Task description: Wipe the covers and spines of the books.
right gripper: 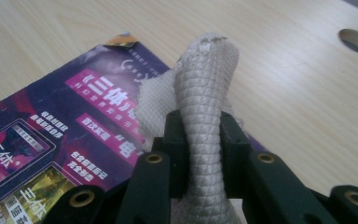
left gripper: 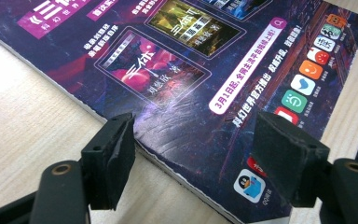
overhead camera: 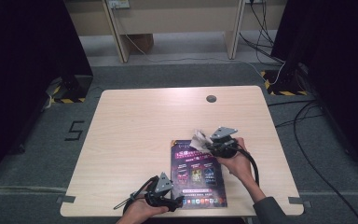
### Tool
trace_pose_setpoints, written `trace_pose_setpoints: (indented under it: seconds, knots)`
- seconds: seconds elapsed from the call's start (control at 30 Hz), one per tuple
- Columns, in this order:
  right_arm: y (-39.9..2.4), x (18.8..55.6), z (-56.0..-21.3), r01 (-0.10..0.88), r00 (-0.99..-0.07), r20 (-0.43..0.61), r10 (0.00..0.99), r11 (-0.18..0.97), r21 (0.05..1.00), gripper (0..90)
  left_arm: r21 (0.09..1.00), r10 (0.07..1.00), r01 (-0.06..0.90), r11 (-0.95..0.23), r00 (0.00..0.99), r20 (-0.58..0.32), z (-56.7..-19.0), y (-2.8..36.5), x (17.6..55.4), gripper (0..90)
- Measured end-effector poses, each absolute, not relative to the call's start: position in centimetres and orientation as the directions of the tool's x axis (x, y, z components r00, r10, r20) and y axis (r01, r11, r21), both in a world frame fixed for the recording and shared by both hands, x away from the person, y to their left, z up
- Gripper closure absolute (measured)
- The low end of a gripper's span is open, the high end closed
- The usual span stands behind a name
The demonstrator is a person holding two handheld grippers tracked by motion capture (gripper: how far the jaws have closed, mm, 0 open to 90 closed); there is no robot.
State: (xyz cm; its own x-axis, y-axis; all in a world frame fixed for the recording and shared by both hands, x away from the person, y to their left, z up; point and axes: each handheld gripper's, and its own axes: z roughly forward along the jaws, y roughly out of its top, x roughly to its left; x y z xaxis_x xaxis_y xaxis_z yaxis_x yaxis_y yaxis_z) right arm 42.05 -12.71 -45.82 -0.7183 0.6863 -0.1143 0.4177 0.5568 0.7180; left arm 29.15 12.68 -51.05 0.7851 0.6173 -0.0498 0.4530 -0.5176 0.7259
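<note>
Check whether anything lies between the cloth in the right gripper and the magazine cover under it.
Nothing visible does. The right gripper is shut on the grey cloth, which hangs over the far end of the magazine. The cover below it is bare, and the left gripper stands open at the near corner.

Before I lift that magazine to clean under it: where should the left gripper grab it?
Take the magazine by its near corner, coming in level from the table's front edge. It lies flat, and the open left gripper already straddles that edge.
</note>
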Motion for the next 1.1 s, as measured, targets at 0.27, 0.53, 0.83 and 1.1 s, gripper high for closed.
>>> trace_pose_setpoints:
  seconds: [0.27, 0.53, 0.83, 1.1]
  knots:
    - [-11.4, 42.3, -48.9, 0.439, -0.739, -0.141, 0.658, 0.631, 0.640, 74.6, 0.737, 0.645, 0.447, -0.507, 0.764, -0.020, -51.1, 12.6, 28.8, 25.7]
    - [-12.0, 42.7, -49.4, 0.456, -0.729, -0.113, 0.675, 0.602, 0.655, 70.9, 0.742, 0.660, 0.454, -0.494, 0.751, -0.020, -51.2, 12.6, 28.6, 24.1]
    - [-14.3, 44.1, -49.4, 0.496, -0.672, -0.113, 0.732, 0.559, 0.664, 70.6, 0.746, 0.661, 0.453, -0.489, 0.750, -0.023, -51.3, 12.6, 28.6, 24.2]
    - [-15.2, 44.8, -49.5, 0.523, -0.632, -0.113, 0.766, 0.530, 0.668, 72.5, 0.744, 0.661, 0.460, -0.485, 0.750, -0.034, -51.3, 12.7, 28.6, 24.2]
